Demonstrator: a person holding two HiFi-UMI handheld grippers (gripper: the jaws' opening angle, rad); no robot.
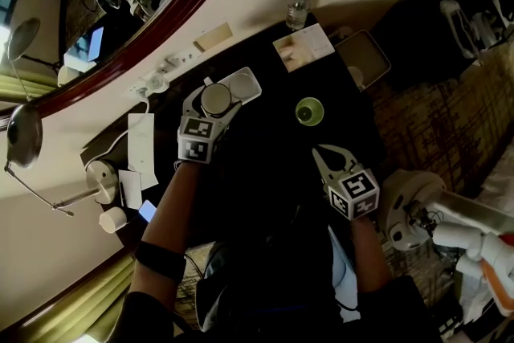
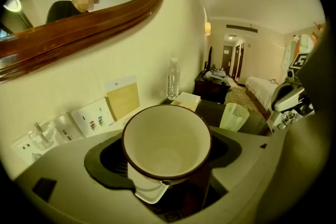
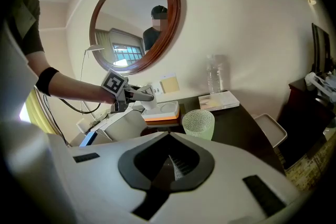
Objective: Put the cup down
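A white cup with a dark rim (image 1: 217, 100) sits between the jaws of my left gripper (image 1: 214, 92), which is shut on it. In the left gripper view the cup (image 2: 167, 141) fills the space between the jaws, its mouth facing the camera. It hangs just over a white tray (image 1: 250, 81) near the wall; the right gripper view shows this cup (image 3: 147, 98) above that tray (image 3: 164, 111). My right gripper (image 1: 321, 150) is shut and empty over the dark table (image 1: 273, 165), below a green cup (image 1: 309, 111); its jaws (image 3: 170, 162) meet in its own view.
A water bottle (image 1: 298, 6) and a pale booklet (image 1: 303, 46) stand at the table's far end, with a white bin (image 1: 363, 58) beside them. The green cup (image 3: 198, 123) stands mid-table. A lamp base (image 1: 100, 173) and cables lie left; a round mirror (image 3: 134, 23) hangs above.
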